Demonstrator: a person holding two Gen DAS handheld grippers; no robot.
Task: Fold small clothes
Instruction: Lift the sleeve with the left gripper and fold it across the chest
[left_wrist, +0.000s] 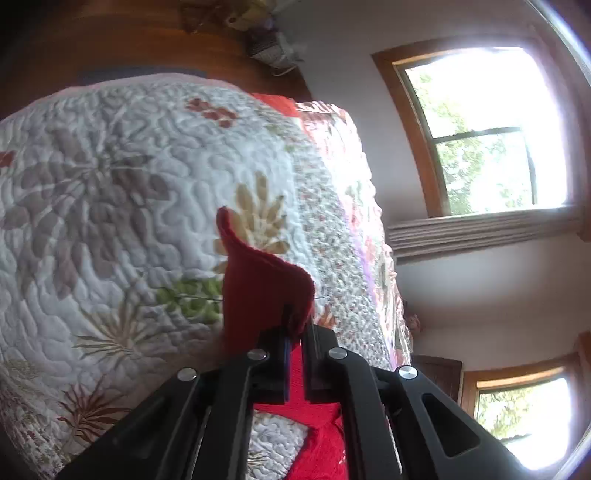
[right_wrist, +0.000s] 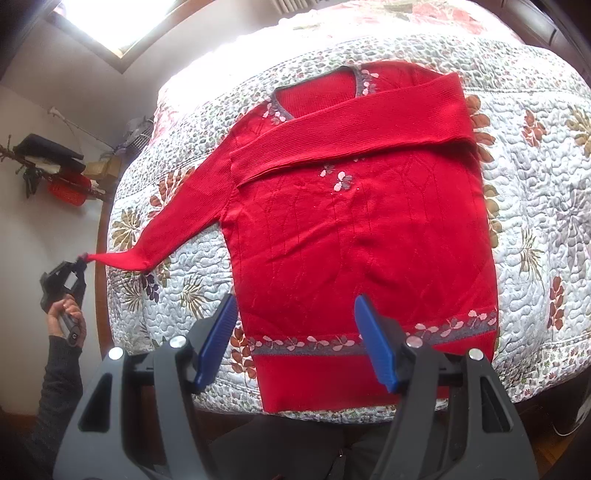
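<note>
Your left gripper (right_wrist: 82, 263), arm stretched sideways, pinches the red knitted sweater's (right_wrist: 354, 229) cuff (left_wrist: 266, 291); your right gripper (right_wrist: 295, 343) hovers, jaws spread.

A home bedroom: quilted bed (right_wrist: 535, 184), wood-framed window (left_wrist: 480, 129)

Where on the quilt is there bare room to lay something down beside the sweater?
The widest free patch is the quilt beyond the red sweater's folded side, out to the bed edge. A smaller patch lies under the stretched sleeve, which the left gripper pinches by its cuff. The middle is covered by the sweater; the right gripper hovers open at the hem.
</note>
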